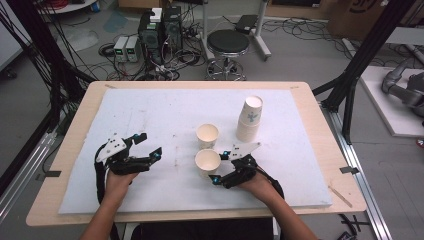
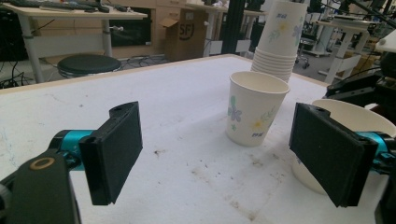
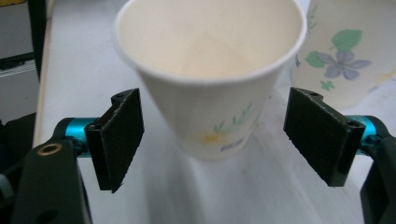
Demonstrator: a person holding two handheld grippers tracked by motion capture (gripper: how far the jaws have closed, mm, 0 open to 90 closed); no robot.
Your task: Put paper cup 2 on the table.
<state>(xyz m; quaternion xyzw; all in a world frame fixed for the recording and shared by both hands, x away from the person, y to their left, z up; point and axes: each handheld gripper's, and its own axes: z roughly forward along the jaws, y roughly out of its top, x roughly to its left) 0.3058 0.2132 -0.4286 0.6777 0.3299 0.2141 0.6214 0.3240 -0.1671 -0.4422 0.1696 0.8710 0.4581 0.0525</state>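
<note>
Two flowered paper cups stand upright on the white mat (image 1: 150, 110). The near cup (image 1: 207, 162) (image 3: 210, 84) sits between the jaws of my right gripper (image 1: 220, 166) (image 3: 215, 140). That gripper is open, and its pads (image 3: 119, 135) stand clear of the cup's sides. The far cup (image 1: 207, 135) (image 2: 254, 107) (image 3: 345, 56) stands just behind it. A tall stack of cups (image 1: 250, 117) (image 2: 280, 39) rises at the back right. My left gripper (image 1: 150, 145) (image 2: 219, 154) rests open at the left of the mat, holding nothing and pointing toward the cups.
The mat covers a wooden table (image 1: 320, 125). Behind the table are a black stool (image 1: 228, 42), computer boxes (image 1: 160, 30) and tangled cables on the floor. Black frame posts (image 1: 360, 60) stand at both sides.
</note>
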